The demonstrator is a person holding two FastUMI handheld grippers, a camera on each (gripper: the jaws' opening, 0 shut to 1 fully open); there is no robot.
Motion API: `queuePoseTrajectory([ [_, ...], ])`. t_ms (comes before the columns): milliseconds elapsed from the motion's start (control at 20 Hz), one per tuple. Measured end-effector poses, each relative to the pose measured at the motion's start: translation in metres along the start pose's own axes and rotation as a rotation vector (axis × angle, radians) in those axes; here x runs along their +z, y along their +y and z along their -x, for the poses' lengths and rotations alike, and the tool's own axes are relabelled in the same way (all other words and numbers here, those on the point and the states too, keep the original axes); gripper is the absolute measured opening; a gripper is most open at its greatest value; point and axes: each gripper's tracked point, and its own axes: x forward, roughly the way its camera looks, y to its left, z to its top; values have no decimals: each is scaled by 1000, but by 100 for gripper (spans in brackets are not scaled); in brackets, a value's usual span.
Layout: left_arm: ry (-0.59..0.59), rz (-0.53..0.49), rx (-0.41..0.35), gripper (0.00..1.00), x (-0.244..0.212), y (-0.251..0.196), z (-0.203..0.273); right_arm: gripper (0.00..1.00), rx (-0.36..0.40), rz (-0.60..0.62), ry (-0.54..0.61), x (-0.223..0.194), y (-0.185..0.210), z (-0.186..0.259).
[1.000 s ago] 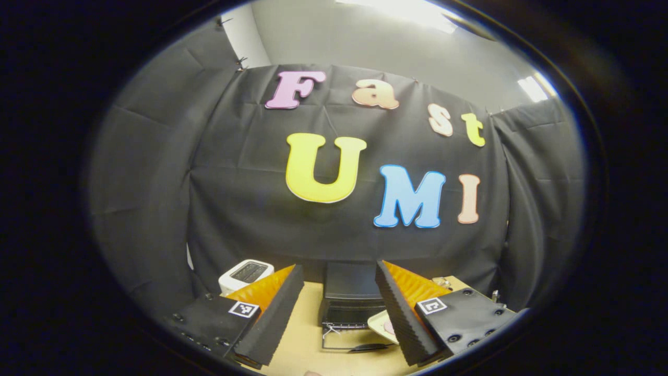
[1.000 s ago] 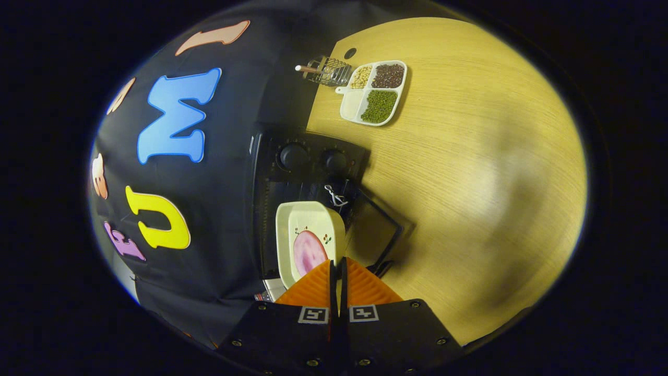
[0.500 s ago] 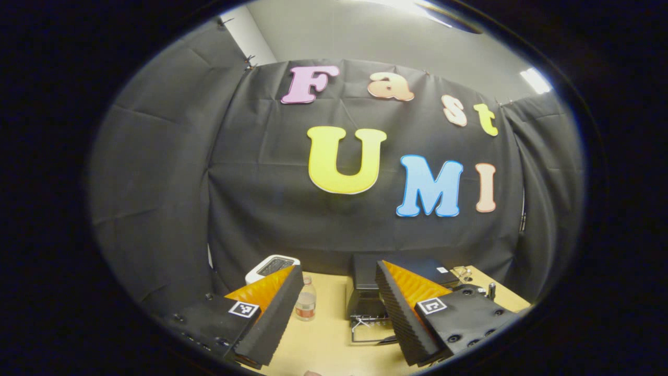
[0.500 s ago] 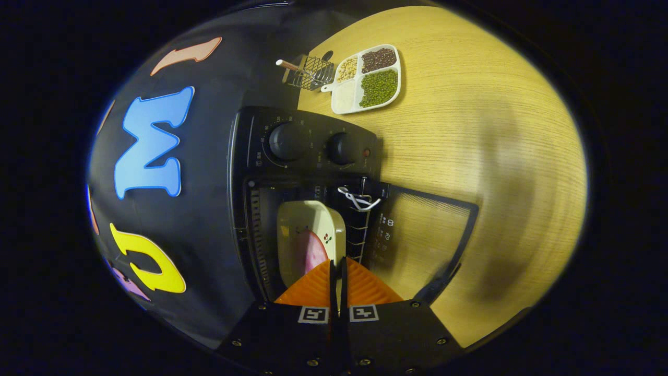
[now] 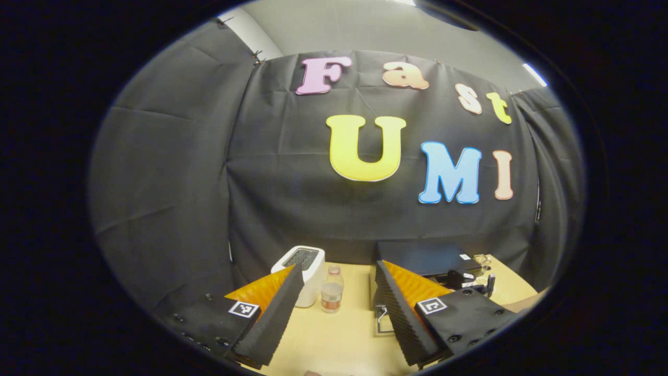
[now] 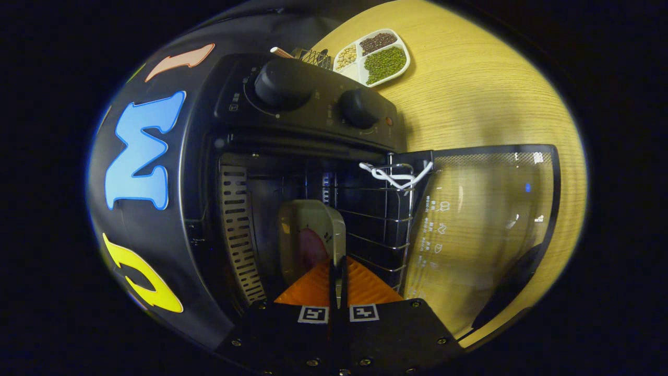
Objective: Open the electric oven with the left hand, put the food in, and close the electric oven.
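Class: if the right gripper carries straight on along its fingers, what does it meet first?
Probably the oven back wall: the right gripper, shut on the dish, points into the cavity. Depth unclear.

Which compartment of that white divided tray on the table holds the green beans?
On the white divided tray, the green beans fill the largest compartment, on the side toward the bare wooden table; the others hold dark beans, pale yellow beans and something whitish.

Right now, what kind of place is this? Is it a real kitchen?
Probably not a real kitchen: it looks like a pretend one set up in a booth. A black cloth wall hangs behind a wooden table holding an electric oven, a toaster and a tray of beans.
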Motion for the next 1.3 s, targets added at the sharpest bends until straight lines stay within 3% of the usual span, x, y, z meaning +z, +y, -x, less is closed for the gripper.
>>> queuePoseTrajectory([
  [250,-2,4,-1,94,0,-4,-6,2,36,25,-24,-2,9,-4],
  [350,-3,5,-11,90,1,-13,-7,6,73,51,-11,-3,16,4],
  [500,-9,9,-37,100,2,-32,-11,18,68,108,20,-1,10,19],
  [550,-10,11,-49,89,1,-40,-12,18,60,152,45,-3,6,25],
  [600,-15,11,-61,100,3,-48,-14,24,59,203,62,-2,5,32],
  [650,-17,12,-74,89,3,-56,-17,24,50,269,80,1,2,40],
  [700,-18,14,-88,99,2,-65,-19,30,47,344,96,2,0,49],
  [750,-22,19,-104,100,3,-74,-21,30,51,412,102,7,1,58],
  [800,-23,23,-119,89,4,-83,-22,30,69,473,114,8,5,67],
  [850,-24,25,-133,100,2,-92,-25,32,84,540,142,8,7,78],
  [950,-22,27,-159,99,0,-110,-29,34,115,658,172,12,3,97],
  [1000,-20,28,-169,99,-1,-118,-31,34,133,712,169,16,7,109],
  [1050,-20,29,-178,89,-2,-125,-33,34,146,771,162,24,11,119],
  [1100,-20,28,-184,100,-2,-131,-34,34,158,832,149,30,15,130],
  [1300,-5,13,-199,99,-8,-156,-35,34,254,1072,57,65,41,176],
])
